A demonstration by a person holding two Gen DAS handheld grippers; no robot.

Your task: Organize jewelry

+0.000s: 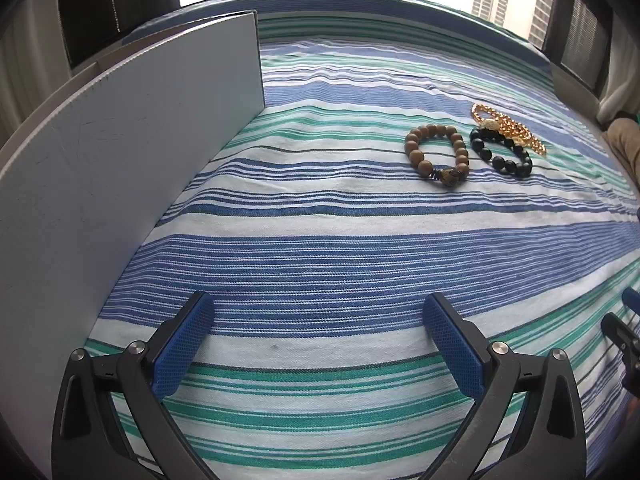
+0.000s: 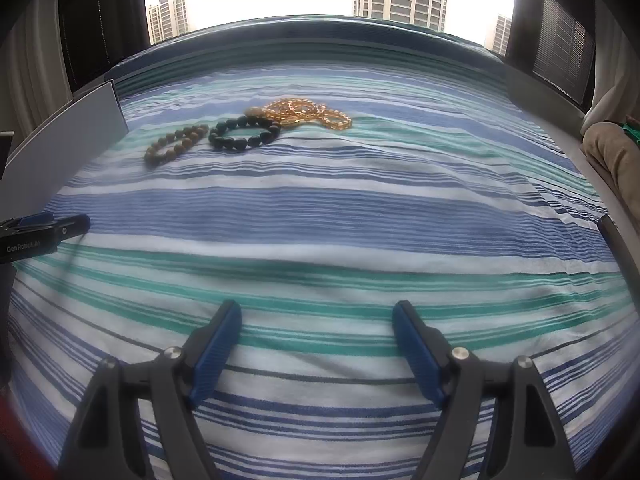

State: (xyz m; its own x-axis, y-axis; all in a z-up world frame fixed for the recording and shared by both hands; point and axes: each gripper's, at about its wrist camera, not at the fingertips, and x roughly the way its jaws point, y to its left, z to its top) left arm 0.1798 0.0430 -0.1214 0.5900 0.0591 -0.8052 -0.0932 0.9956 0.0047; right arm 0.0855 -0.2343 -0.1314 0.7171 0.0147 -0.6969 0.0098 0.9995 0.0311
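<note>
The left gripper (image 1: 318,312), black-armed with blue textured pads, is held released over the blue, green and white striped cloth (image 1: 320,240), its jaws wide apart with nothing between them. The right gripper (image 2: 316,320), of the same make, is likewise spread and empty; in its view the left gripper's side is seen at the left edge, where "GenRobot.AI" can be read in white.

Beyond both grippers, three pieces lie together on the cloth. The brown wooden bead bracelet (image 1: 437,156) lies flat, nearest the upright white panel (image 1: 140,152). Just beside it, on the side away from the panel, the black bead bracelet (image 1: 502,151) is laid, its long axis running obliquely. Behind that, farthest from the panel, the golden amber bead necklace (image 1: 508,128) is heaped, touching the black one.
</note>
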